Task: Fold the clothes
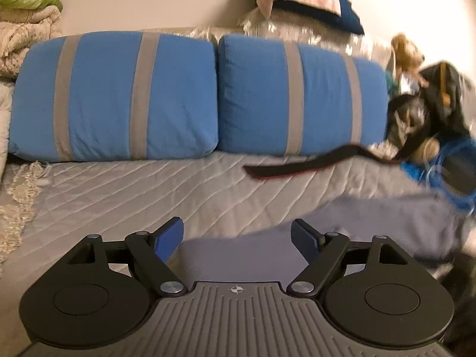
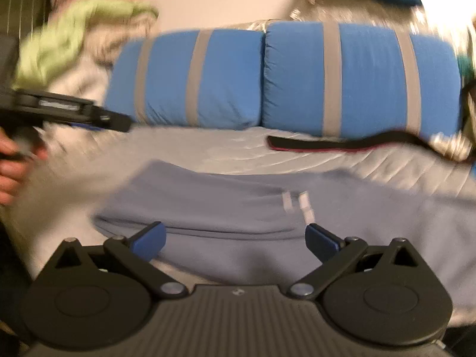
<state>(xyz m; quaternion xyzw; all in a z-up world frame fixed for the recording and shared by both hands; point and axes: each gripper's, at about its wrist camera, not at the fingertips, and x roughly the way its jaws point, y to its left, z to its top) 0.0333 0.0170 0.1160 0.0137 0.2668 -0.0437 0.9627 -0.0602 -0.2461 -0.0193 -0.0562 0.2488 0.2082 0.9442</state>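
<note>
The garment, a pale blue-grey piece with two white drawcords near its middle, lies spread on the quilted bedspread, at about 6 o'clock in the right wrist view and running off toward 3 o'clock. A fold line or hem crosses it just ahead of the right gripper. In the left wrist view its edge shows at 5 o'clock, directly under the jaws.

The right gripper hangs over the near part of the garment with jaws wide apart; nothing is between the pads. The left gripper stands likewise wide and empty, above the garment's edge. It appears again at 9 o'clock in the right wrist view, held in a person's hand.

Further out: a dark strap with a reddish edge lies on the bedspread beyond the garment, at 2 o'clock. Two blue cushions with grey stripes stand along the wall at 12 o'clock. A heap of green and cream bedding sits at 10 o'clock; soft toys and dark items crowd 3 o'clock.

Judgement: the work stands between grasps, with the garment laid out and neither tool engaged. The next move calls for each gripper to descend onto a separate edge or corner, close on a single layer of cloth, and lift together. Blur prevents confirming how many folds exist already.
</note>
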